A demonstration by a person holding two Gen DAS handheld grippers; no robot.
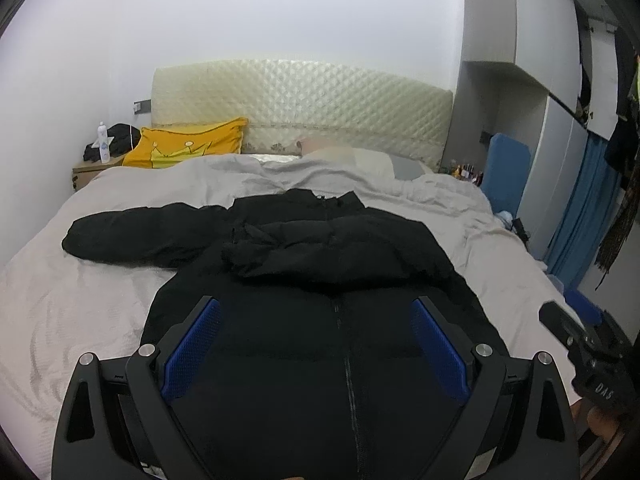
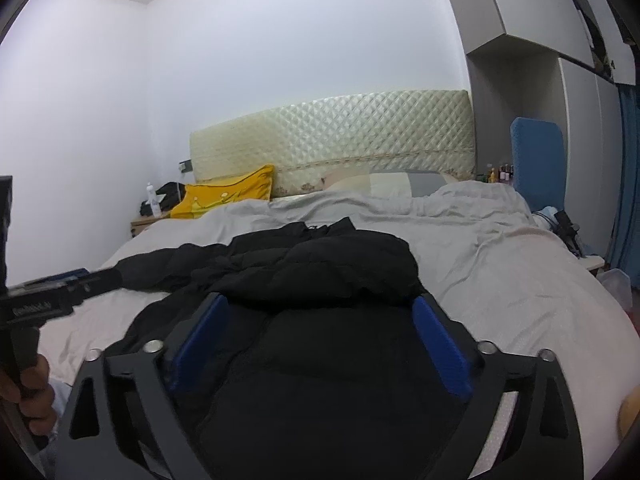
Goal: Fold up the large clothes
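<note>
Black jacket (image 1: 304, 280) lies front-up on the bed (image 1: 80, 312), one sleeve (image 1: 132, 236) stretched out sideways, the other folded across its chest (zip visible). Left hand-held gripper (image 1: 316, 344) and right hand-held gripper (image 2: 320, 340) hover above it, jaws spread, holding nothing.

Black puffer jacket (image 1: 320, 248) lies on the bed, one sleeve folded across
</note>
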